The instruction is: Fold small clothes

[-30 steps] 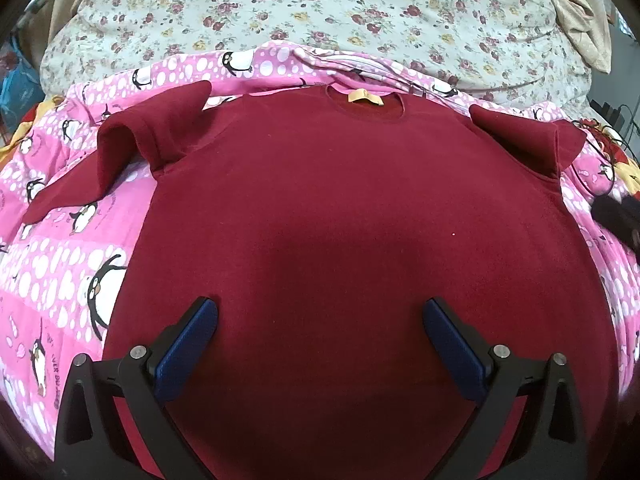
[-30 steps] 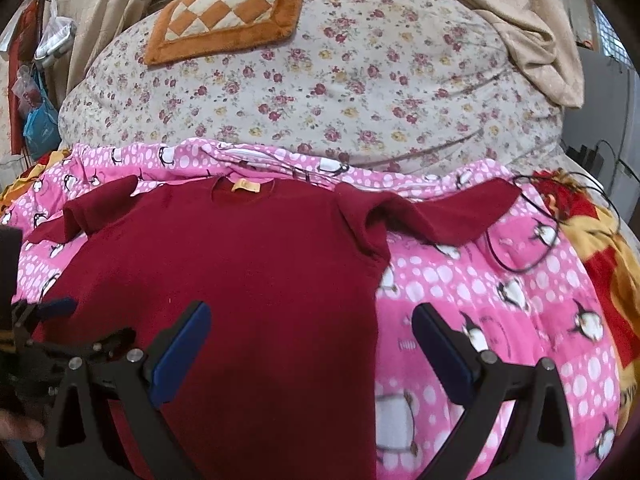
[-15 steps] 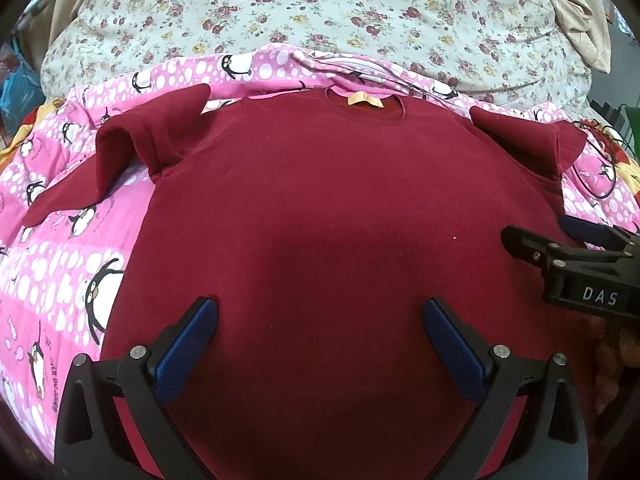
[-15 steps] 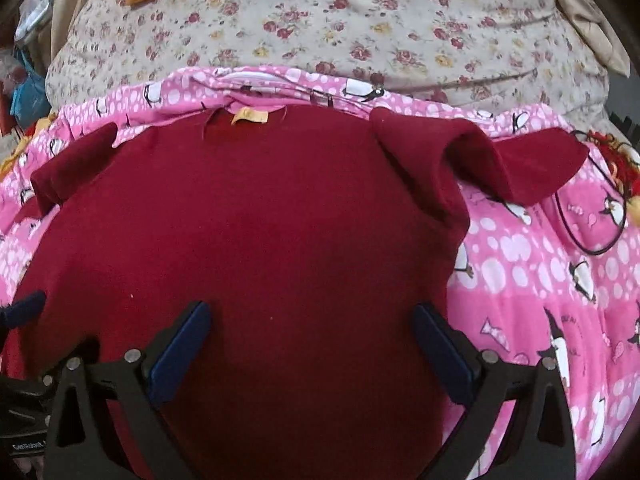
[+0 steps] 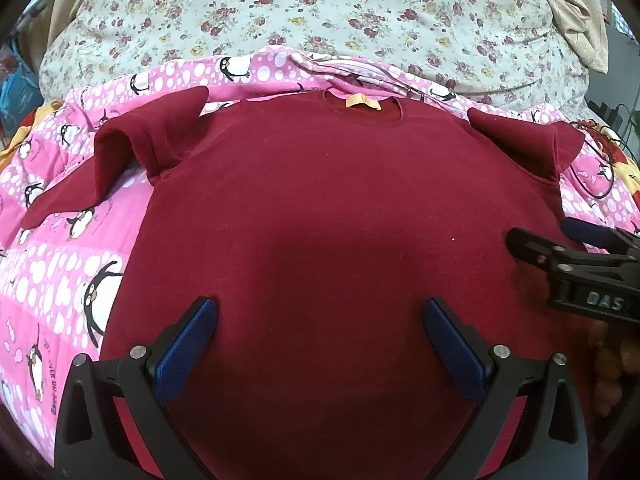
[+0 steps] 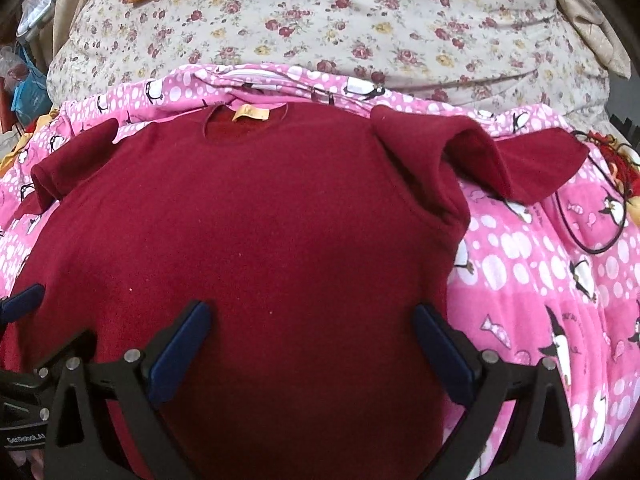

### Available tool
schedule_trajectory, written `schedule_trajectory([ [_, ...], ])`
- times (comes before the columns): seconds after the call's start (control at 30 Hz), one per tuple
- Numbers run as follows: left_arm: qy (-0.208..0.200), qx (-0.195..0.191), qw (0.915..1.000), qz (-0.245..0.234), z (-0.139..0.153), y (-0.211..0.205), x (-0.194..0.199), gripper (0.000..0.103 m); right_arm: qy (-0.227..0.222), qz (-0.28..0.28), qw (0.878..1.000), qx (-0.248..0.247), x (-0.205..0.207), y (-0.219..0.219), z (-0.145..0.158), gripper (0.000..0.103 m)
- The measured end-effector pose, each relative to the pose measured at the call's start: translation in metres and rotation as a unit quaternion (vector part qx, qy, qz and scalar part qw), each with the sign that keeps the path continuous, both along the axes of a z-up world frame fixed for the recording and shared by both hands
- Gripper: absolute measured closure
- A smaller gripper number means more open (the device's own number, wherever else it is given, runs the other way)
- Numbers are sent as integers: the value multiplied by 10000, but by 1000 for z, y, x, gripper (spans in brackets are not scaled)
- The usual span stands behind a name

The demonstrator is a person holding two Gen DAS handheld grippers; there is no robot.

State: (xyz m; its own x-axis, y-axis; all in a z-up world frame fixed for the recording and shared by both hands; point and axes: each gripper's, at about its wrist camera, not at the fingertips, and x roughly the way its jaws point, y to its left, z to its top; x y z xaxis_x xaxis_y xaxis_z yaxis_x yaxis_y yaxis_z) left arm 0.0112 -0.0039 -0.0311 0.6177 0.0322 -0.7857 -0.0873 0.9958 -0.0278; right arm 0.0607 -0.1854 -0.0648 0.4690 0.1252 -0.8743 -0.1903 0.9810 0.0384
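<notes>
The maroon T-shirt's (image 5: 320, 208) hem is cut off at 6 o'clock beneath the left gripper (image 5: 320, 340) and right gripper (image 6: 312, 340), both with jaws apart, on a pink penguin blanket (image 6: 540, 280); floral quilt (image 5: 320, 12) at 12.

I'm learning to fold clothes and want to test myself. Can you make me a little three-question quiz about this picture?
1. True or false: the left gripper is pinching the dark red shirt.
2. What lies right under the shirt? A) a bare wooden table B) a pink penguin blanket C) a blue towel
3. Fill in: the small yellow tag sits at the shirt's ____.

Key
1. False. Both the left gripper and the right gripper are open above the shirt, and the shirt lies flat.
2. B
3. Neckline; the sleeves are still spread out to the sides.
</notes>
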Motion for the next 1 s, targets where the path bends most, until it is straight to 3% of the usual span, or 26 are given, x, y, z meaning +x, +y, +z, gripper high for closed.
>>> schedule_trajectory([
  [0.2,-156,184,9997,51,8,-4,-1,21,-694,-15,9976,-81,-41,-5,39,1],
  [0.33,-613,345,9975,94,34,-3,-6,23,-1245,-106,9921,-60,-67,-11,63,1],
  [0.47,-1193,949,9880,247,63,3,-15,23,-1442,-281,9891,85,-69,-19,75,1],
  [0.63,-1376,1180,9827,374,74,15,-17,23,-1337,-411,9901,150,-62,-21,70,1],
  [0.8,-1357,1071,9844,342,72,19,-18,23,-1347,-306,9904,-6,-62,-13,66,1],
  [1.0,-1120,489,9925,49,62,16,-13,23,-1380,-259,9900,-105,-64,-7,66,1],
])
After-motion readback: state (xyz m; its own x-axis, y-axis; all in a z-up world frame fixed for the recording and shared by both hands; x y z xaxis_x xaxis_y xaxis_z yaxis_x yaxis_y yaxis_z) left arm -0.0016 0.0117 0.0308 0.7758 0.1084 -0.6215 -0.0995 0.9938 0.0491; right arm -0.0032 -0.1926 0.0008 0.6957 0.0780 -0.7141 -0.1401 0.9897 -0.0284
